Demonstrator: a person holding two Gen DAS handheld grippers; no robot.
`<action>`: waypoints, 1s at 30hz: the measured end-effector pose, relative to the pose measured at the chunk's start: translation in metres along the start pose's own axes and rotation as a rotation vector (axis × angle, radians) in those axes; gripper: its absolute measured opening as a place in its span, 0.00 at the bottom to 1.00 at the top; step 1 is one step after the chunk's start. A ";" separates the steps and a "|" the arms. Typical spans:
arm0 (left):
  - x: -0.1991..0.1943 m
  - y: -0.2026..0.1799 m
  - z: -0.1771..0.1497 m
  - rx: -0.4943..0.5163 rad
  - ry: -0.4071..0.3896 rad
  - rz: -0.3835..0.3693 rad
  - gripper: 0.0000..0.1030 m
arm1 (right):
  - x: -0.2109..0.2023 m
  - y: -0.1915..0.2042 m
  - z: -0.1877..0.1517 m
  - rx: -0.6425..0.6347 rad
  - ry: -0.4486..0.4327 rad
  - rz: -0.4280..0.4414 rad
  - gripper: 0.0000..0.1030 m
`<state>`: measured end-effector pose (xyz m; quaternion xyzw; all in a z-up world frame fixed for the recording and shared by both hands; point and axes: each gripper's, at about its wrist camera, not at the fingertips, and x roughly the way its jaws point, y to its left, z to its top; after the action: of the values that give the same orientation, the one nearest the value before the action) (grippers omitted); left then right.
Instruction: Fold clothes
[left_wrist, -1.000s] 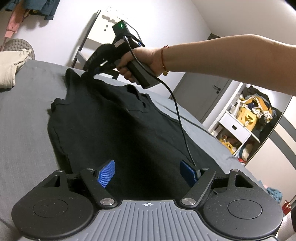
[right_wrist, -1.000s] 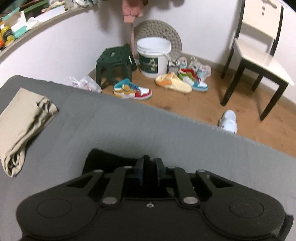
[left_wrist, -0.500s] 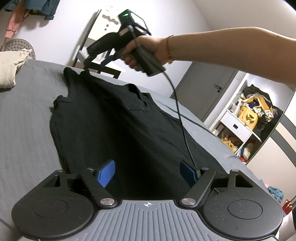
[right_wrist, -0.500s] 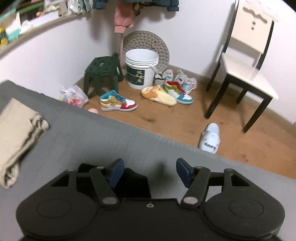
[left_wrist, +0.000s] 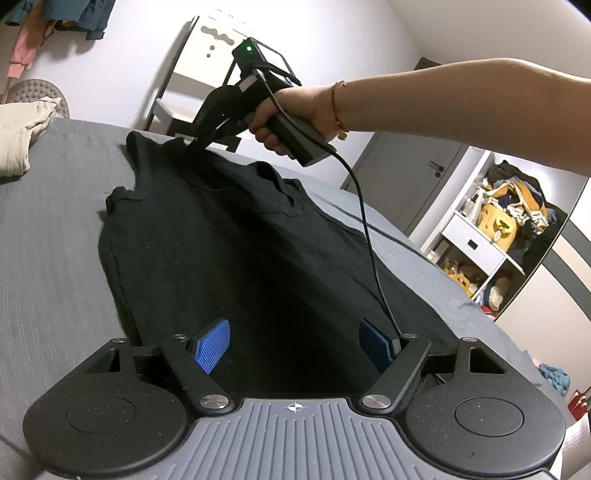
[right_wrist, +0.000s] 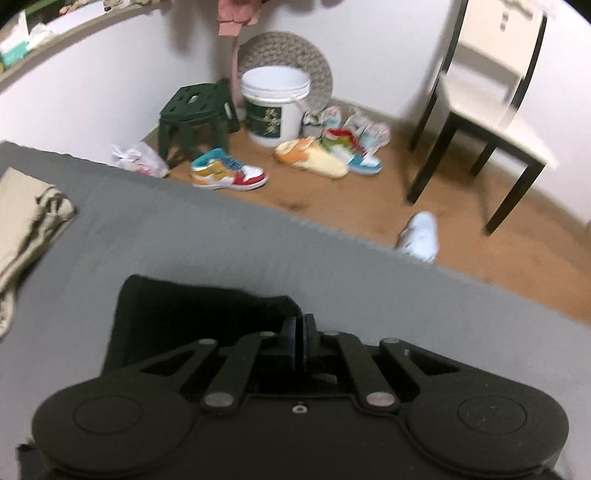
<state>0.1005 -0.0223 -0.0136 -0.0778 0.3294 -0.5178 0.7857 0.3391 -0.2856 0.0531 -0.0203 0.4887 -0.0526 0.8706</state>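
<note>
Pinching black shirt, right tool closed, left tool wide open, beige garment nearby

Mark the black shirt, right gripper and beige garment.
black shirt (left_wrist: 221, 251), left wrist view, chest panel.
right gripper (right_wrist: 299, 334), right wrist view, between its fingertips.
beige garment (left_wrist: 22, 129), left wrist view, middle of the pile.

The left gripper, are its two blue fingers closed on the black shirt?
No, the left gripper stands wide open, its blue fingers far apart above the black shirt, gripping nothing.
</note>
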 end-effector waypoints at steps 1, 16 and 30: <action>0.000 0.000 0.000 0.001 0.002 0.000 0.75 | 0.000 0.000 0.001 0.013 -0.001 -0.009 0.20; 0.000 -0.004 -0.001 0.021 0.012 -0.002 0.75 | -0.010 -0.056 -0.023 0.011 0.151 -0.099 0.34; 0.001 -0.004 -0.001 0.032 0.023 0.002 0.75 | -0.034 -0.076 -0.022 0.064 0.030 -0.176 0.34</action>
<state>0.0969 -0.0246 -0.0132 -0.0590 0.3300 -0.5231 0.7836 0.2970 -0.3567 0.0772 -0.0348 0.4959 -0.1450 0.8555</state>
